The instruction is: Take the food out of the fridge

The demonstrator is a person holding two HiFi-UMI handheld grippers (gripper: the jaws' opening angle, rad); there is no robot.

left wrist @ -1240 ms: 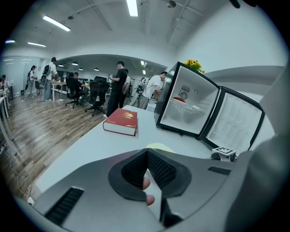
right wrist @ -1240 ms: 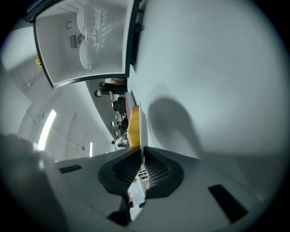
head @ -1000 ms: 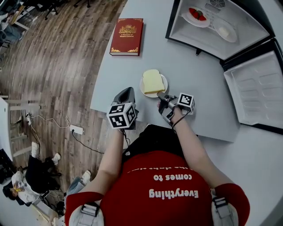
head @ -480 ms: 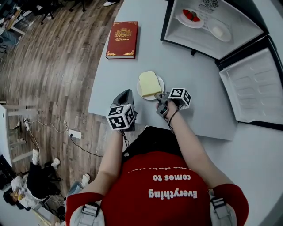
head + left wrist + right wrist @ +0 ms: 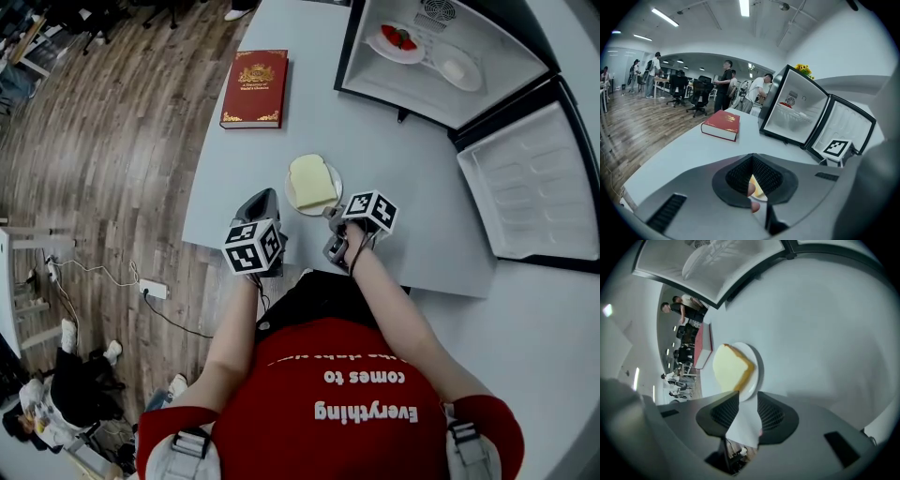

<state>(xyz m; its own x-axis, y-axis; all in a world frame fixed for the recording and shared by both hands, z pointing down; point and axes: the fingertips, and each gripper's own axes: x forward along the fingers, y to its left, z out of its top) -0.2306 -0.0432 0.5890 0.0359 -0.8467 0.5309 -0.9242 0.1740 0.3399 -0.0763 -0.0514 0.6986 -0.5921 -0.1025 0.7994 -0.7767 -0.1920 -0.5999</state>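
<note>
My right gripper (image 5: 330, 217) had just been opening. Its jaws stood apart with only bare table (image 5: 403, 159) between them, and the pads were clear of the white plate (image 5: 335, 183), whose rim lay just beyond the tips. The slice of bread (image 5: 311, 180) sat flat on that plate, out on the table near its front edge and well apart from the fridge (image 5: 487, 89). My left gripper (image 5: 266, 195) hovered just beside the plate, jaws together and nothing in them.

To finish the release cleanly, I judged I should back the right gripper straight away from the rim, keeping it level. That way neither pad would catch the plate and drag it towards the table edge. After that, the reach back in would need to swing wide of the open door (image 5: 534, 187).

The fridge stood open with two things left on its shelf. One was a strawberry dish (image 5: 396, 42), red fruit by the look of it. Next to it, a second dish (image 5: 457, 69) bore a pale lump I could not identify. The door's compartments looked bare. A red book (image 5: 253, 89) lay off to the side.
</note>
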